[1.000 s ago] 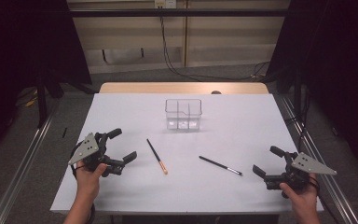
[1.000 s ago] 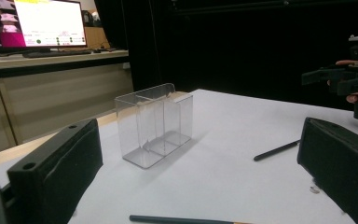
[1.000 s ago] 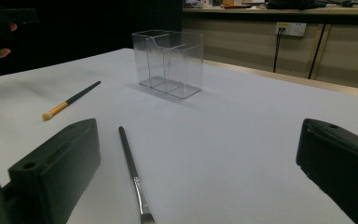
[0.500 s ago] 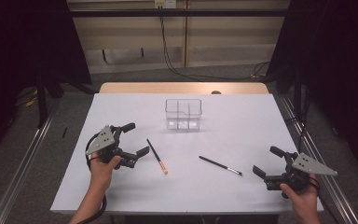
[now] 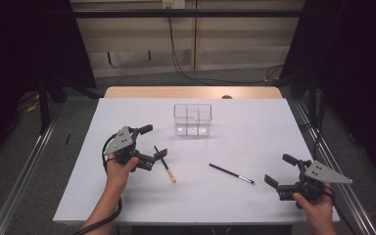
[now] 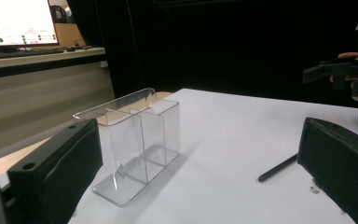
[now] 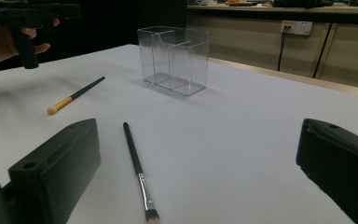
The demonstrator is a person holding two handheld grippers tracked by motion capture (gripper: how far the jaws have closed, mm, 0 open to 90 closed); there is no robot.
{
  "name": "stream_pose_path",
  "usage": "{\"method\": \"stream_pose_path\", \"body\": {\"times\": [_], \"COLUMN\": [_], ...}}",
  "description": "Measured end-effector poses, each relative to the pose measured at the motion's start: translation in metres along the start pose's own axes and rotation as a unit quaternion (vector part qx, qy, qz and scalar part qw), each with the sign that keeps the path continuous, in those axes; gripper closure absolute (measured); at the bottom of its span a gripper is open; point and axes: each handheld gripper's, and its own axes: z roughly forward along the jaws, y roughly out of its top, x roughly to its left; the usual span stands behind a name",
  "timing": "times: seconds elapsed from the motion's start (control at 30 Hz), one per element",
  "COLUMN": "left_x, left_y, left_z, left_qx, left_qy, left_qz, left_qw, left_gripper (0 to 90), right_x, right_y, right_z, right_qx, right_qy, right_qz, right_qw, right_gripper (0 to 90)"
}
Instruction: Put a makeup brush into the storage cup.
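On the white table (image 5: 254, 205), the left gripper (image 5: 148, 141) hangs at about nine o'clock from the table's middle, its jaws spread wide and clamped on nothing, the nearer jaw just beside the dark upper end of the orange-tipped brush (image 5: 165, 164). That brush lies flat, running from roughly eleven o'clock down to five o'clock, its pale tip toward the person. The clear divided container (image 5: 192, 119) stands upright at twelve o'clock of the brush, well apart from it; in the left gripper view it sits between the two black jaws, nothing showing inside it. The right gripper (image 5: 278, 170) is at four o'clock of the table's middle, jaws likewise apart and holding nothing. The black brush (image 5: 231, 173) lies flat near it at ten o'clock, silver ferrule pointing toward that gripper, untouched.
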Motion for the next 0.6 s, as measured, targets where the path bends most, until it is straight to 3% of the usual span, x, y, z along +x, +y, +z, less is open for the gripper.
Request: {"method": "stream_pose_path", "body": {"times": [0.23, 0.6], "left_x": [0.000, 0.005], "left_y": [-0.004, -0.004], "left_z": [0.013, 0.019], "left_qx": [0.017, 0.039], "left_qy": [-0.018, -0.025], "left_qz": [-0.003, -0.008], "left_qw": [0.9997, 0.9989], "left_gripper": [0.0, 0.0], "right_x": [0.001, 0.001], "right_y": [0.001, 0.001], "right_z": [0.001, 0.001], "right_qx": [0.001, 0.001], "right_qy": [0.005, 0.006], "right_qz": [-0.006, -0.006], "right_qw": [1.0000, 1.0000], "right_gripper": [0.0, 0.0]}}
